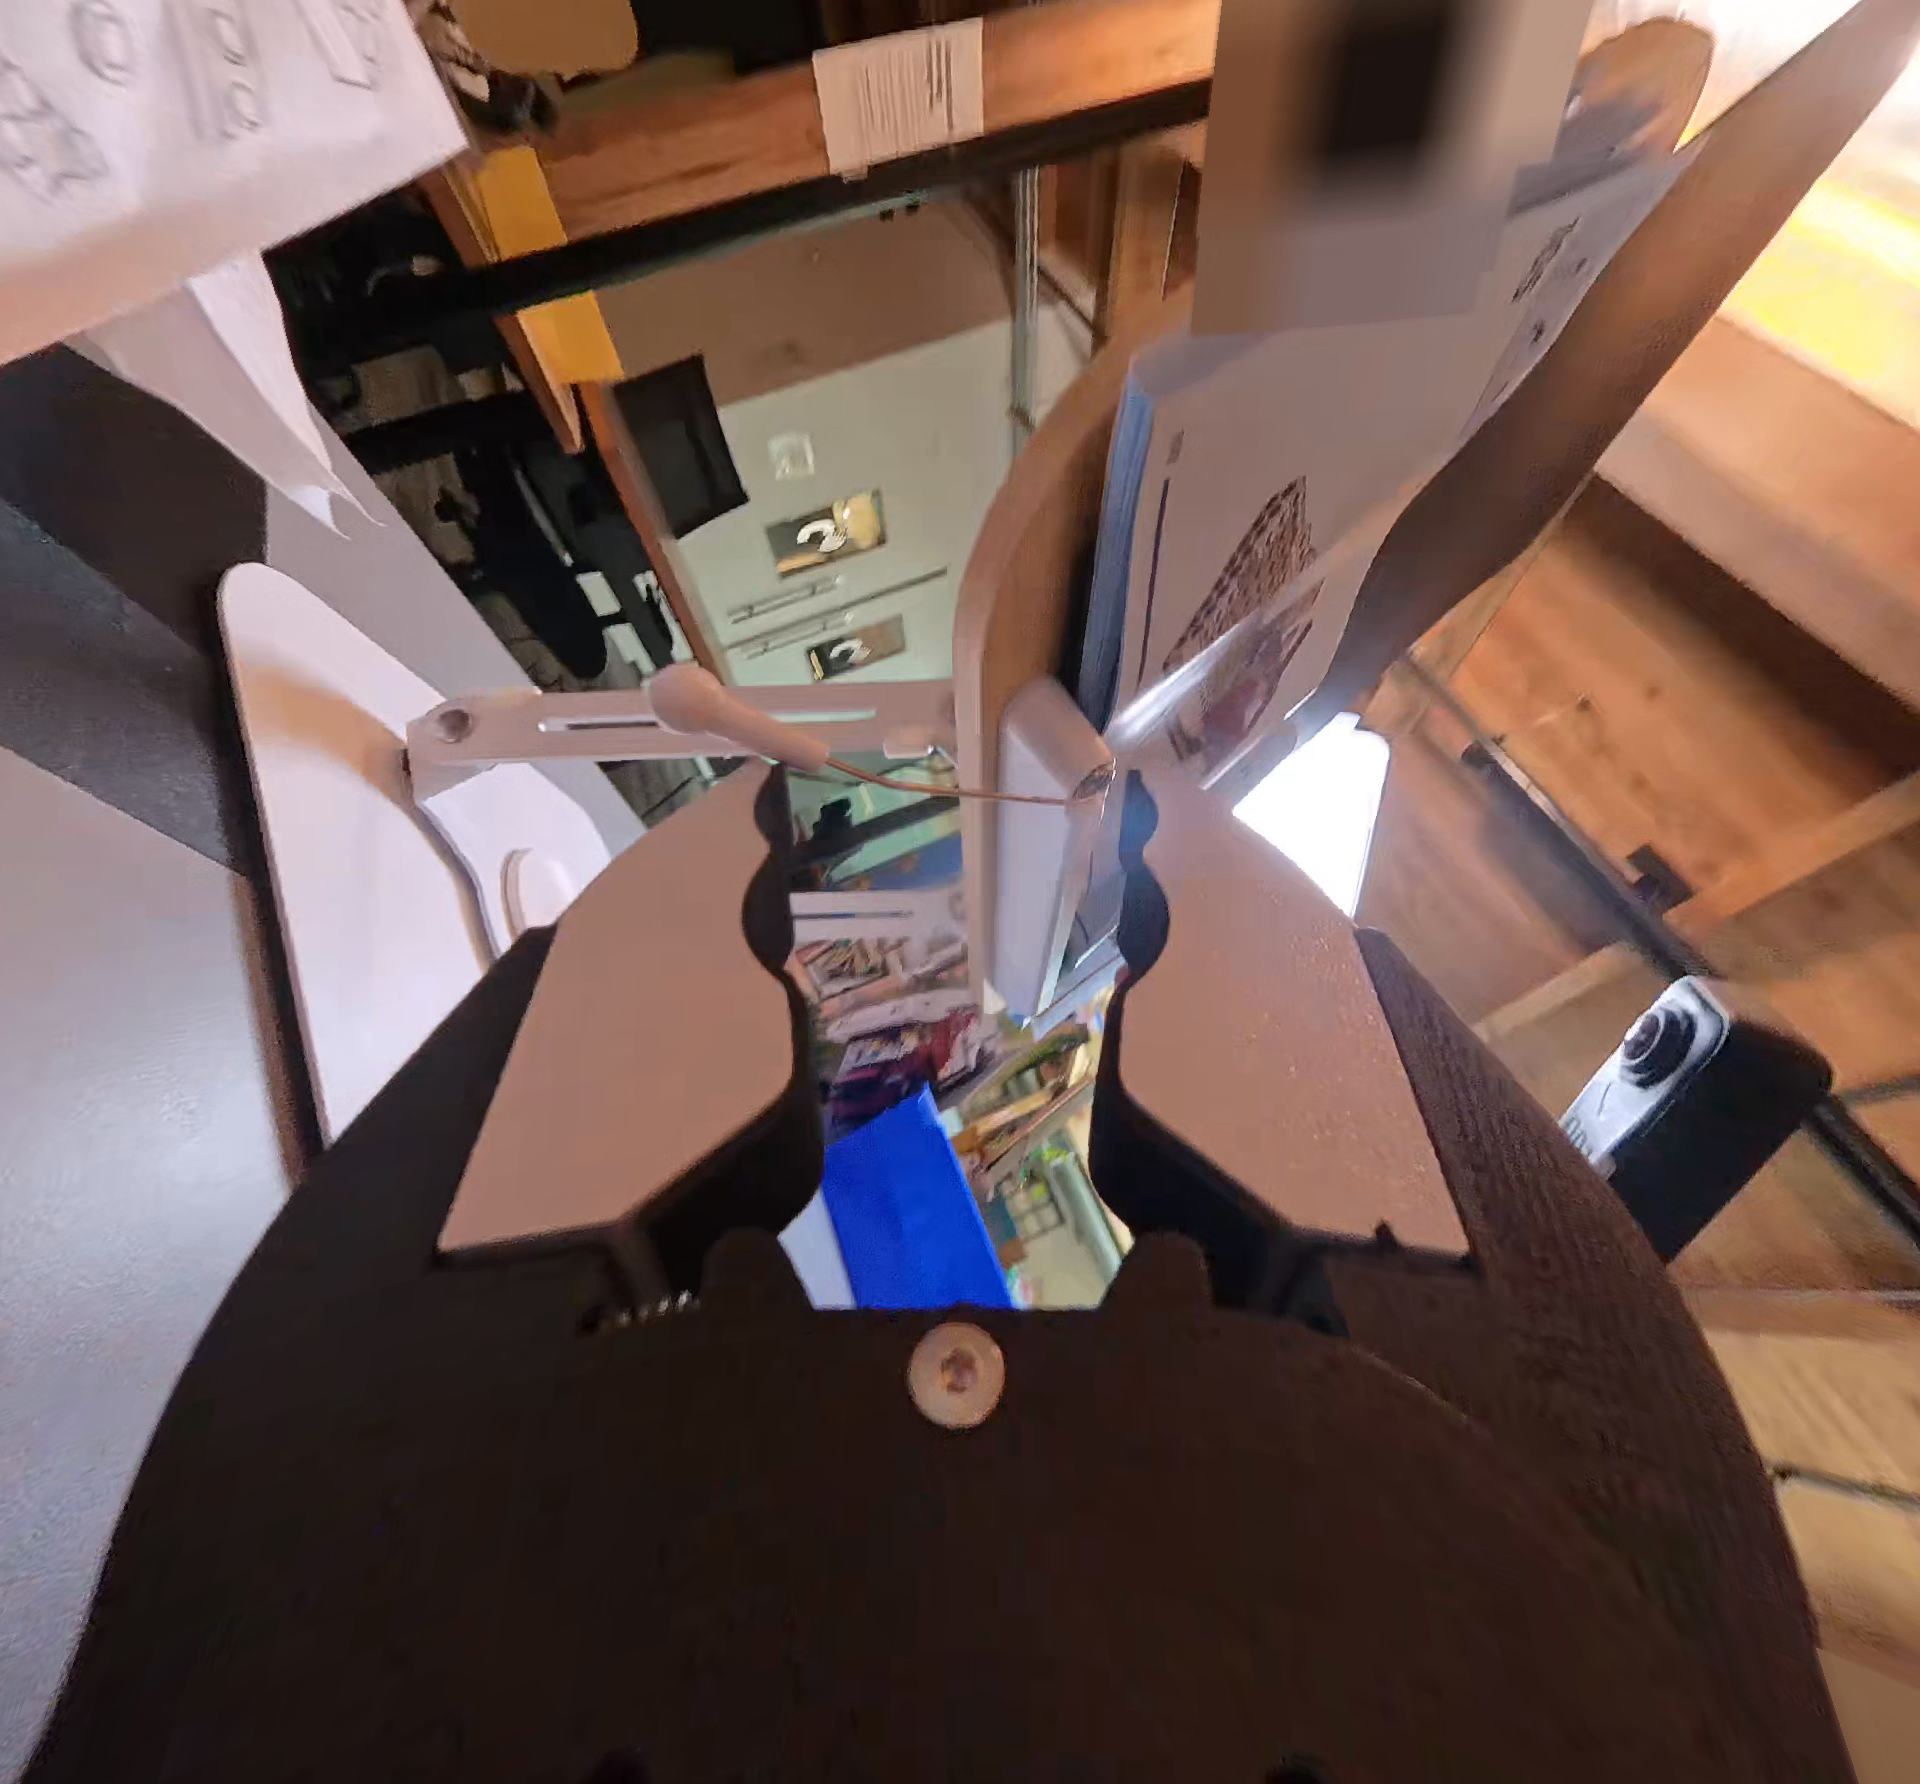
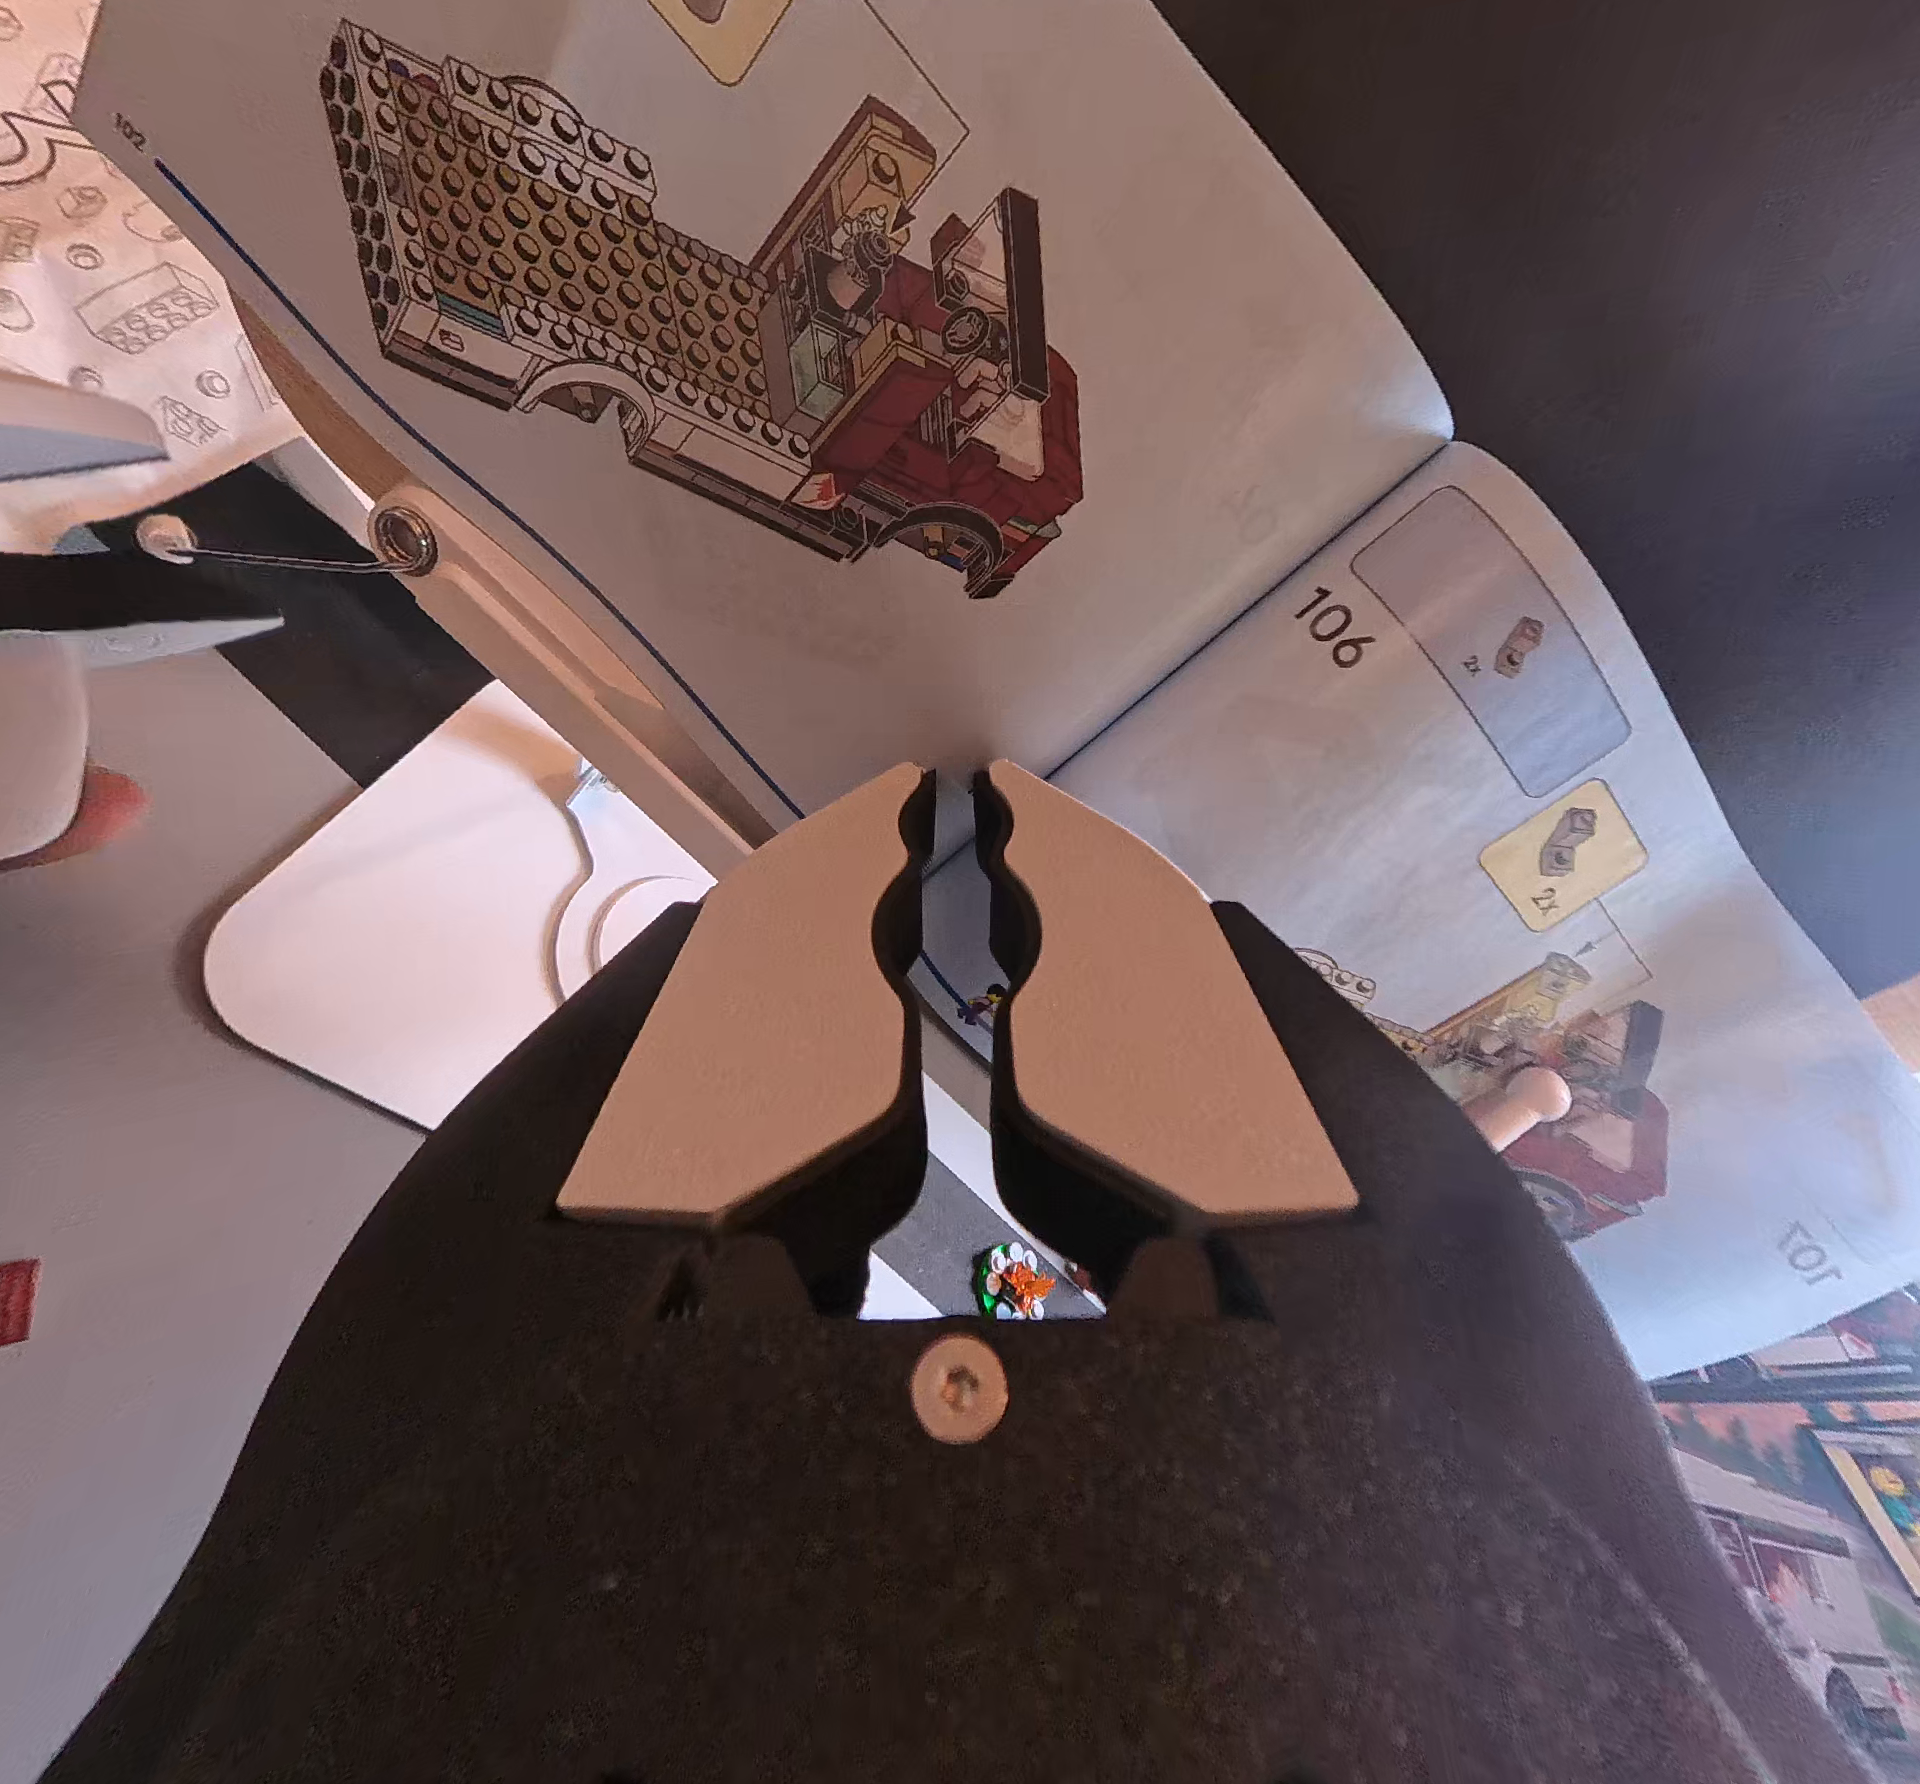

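Note:
A brick-building instruction booklet (image 2: 727, 300) stands open on a wooden book stand (image 1: 1023, 571). My right gripper (image 2: 954, 778) is shut on the lower edge of a booklet page, which runs in between its fingertips. A page with a small yellow inset curls away to its right (image 2: 1455, 799). My left gripper (image 1: 954, 784) is open at the side of the stand. The stand's white page-holder arm (image 1: 1049, 799) is by its right finger, and a thin wire with a knob (image 1: 691, 700) is just ahead. In the right wrist view the left gripper's fingers (image 2: 94, 446) straddle that knob without pressing on it.
The stand's white base plate (image 2: 395, 955) lies on the grey table. A paper sheet printed with brick outlines (image 1: 187, 51) is at the upper left. Wooden shelving (image 1: 935, 103) is behind. A printed box (image 2: 1818, 1547) lies at the lower right. About 15 cm separates my left fingertips from my right.

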A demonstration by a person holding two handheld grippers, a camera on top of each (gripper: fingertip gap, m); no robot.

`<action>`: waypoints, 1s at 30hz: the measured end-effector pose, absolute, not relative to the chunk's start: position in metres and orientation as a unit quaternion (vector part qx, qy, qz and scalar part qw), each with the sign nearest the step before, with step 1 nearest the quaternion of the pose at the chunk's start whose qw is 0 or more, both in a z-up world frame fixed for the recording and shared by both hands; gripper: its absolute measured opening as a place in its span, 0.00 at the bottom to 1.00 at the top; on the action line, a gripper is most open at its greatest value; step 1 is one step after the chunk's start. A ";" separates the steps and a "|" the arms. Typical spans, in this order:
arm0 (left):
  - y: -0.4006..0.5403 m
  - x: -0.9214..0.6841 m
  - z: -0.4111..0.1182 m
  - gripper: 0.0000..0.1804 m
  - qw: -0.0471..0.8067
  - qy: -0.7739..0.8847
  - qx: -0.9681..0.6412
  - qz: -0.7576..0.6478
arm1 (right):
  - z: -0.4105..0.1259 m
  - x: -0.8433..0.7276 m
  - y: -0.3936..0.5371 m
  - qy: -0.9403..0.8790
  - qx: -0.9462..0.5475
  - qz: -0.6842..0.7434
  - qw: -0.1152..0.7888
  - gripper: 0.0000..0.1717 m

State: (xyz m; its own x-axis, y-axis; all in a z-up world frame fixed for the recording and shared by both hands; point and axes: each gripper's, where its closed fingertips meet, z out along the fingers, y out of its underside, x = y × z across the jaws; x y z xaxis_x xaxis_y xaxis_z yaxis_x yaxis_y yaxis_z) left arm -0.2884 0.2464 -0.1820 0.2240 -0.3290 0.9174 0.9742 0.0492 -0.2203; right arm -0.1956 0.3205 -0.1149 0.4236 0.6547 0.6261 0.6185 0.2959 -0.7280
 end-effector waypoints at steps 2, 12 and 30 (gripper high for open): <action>0.245 -0.295 -0.185 0.34 0.636 -0.374 -0.431 -0.519 | -0.115 -0.195 0.320 -0.537 -0.592 0.016 0.601 0.04; 0.224 -0.316 -0.146 0.03 0.727 -0.348 -0.470 -0.359 | -0.115 -0.197 0.322 -0.534 -0.593 0.007 0.602 0.02; 0.294 -0.202 -0.122 0.03 0.564 0.215 -0.783 0.149 | -0.112 -0.179 0.322 -0.500 -0.608 0.155 0.597 0.06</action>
State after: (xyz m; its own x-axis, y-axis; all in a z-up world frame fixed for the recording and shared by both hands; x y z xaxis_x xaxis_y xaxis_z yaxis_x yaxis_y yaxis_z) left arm -0.2020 0.2944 -0.1220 0.8627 -0.1687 -0.4768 -0.5057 -0.2717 -0.8188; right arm -0.1787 0.3219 -0.1116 0.4518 0.7928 0.4091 0.4231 0.2133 -0.8806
